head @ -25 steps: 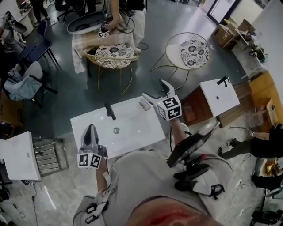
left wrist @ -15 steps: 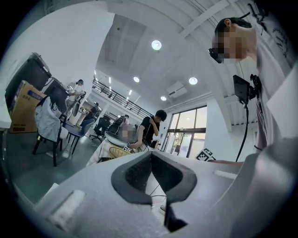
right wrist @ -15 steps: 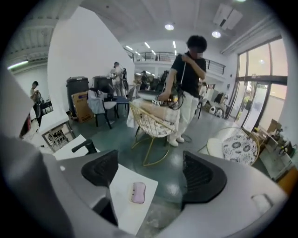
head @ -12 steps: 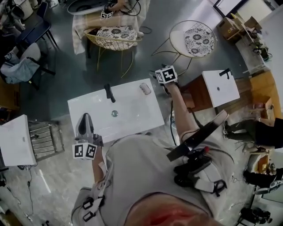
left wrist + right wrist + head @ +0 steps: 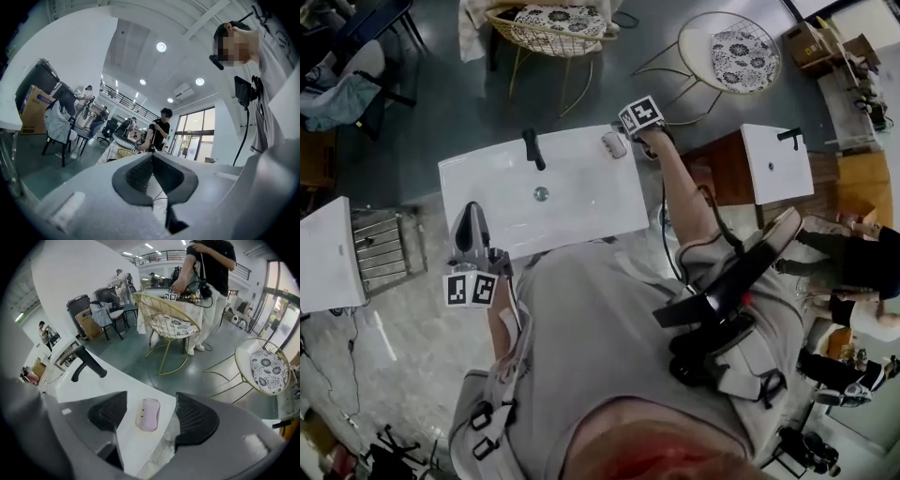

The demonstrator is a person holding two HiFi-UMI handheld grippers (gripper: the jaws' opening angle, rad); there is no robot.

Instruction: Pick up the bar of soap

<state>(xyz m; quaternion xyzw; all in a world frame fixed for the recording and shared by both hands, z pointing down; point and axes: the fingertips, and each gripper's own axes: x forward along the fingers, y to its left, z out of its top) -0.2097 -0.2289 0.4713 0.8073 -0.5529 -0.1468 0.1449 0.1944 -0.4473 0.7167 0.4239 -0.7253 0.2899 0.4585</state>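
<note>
The pale pink bar of soap [image 5: 613, 143] lies on the far right corner of the white sink [image 5: 581, 220]. In the right gripper view the soap [image 5: 147, 414] sits between the two dark pads [image 5: 108, 411], with a gap on each side. My right gripper [image 5: 628, 131] [image 5: 150, 420] points steeply down over it. Its jaws have just been closing and still stand apart from the soap. My left gripper [image 5: 472, 230] [image 5: 152, 173] is held level at the sink's near left edge, with its pads shut together on nothing.
A black faucet [image 5: 532, 148] [image 5: 86, 363] stands at the sink's back rim, with a drain [image 5: 541, 194] in the basin. Beyond are a yellow wire chair [image 5: 548, 23] and a round cushioned chair [image 5: 731, 47]. A second white sink unit [image 5: 776, 161] stands to the right, a metal rack [image 5: 380, 248] to the left.
My right gripper has dropped from above the sink to the soap at the far right corner and tilted downward. The left gripper has shifted slightly along the sink's near edge.
</note>
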